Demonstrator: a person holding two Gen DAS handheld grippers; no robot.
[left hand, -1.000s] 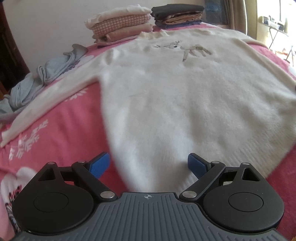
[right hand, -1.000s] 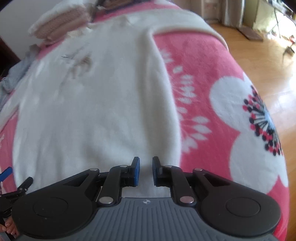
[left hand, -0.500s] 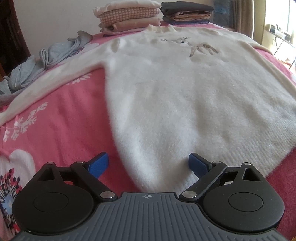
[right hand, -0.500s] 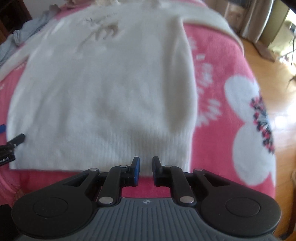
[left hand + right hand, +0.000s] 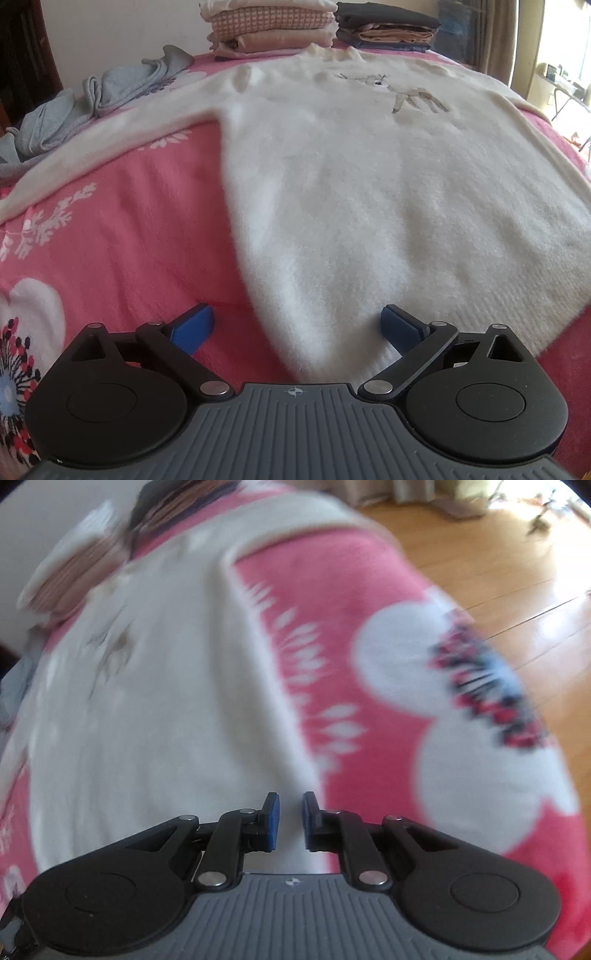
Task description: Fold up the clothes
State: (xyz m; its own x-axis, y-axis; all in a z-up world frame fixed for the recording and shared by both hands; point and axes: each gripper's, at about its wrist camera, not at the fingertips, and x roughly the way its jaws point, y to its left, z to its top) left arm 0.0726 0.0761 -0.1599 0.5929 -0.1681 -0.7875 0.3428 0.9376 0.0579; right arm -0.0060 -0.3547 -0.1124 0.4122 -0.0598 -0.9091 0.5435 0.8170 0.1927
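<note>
Blue pads, left tongs (image 5: 297,326): my jaws have just been widening and stand wide, straddling the sweater (image 5: 369,192) hem corner low in frame, nothing pinched.
Right tongs (image 5: 290,821): narrow, only a slit between the pads; I see no cloth pinched.
Sweater: flat on the pink blanket (image 5: 122,221), spread for folding.
Folded stacks (image 5: 273,26): upper centre, clear of my work.
</note>
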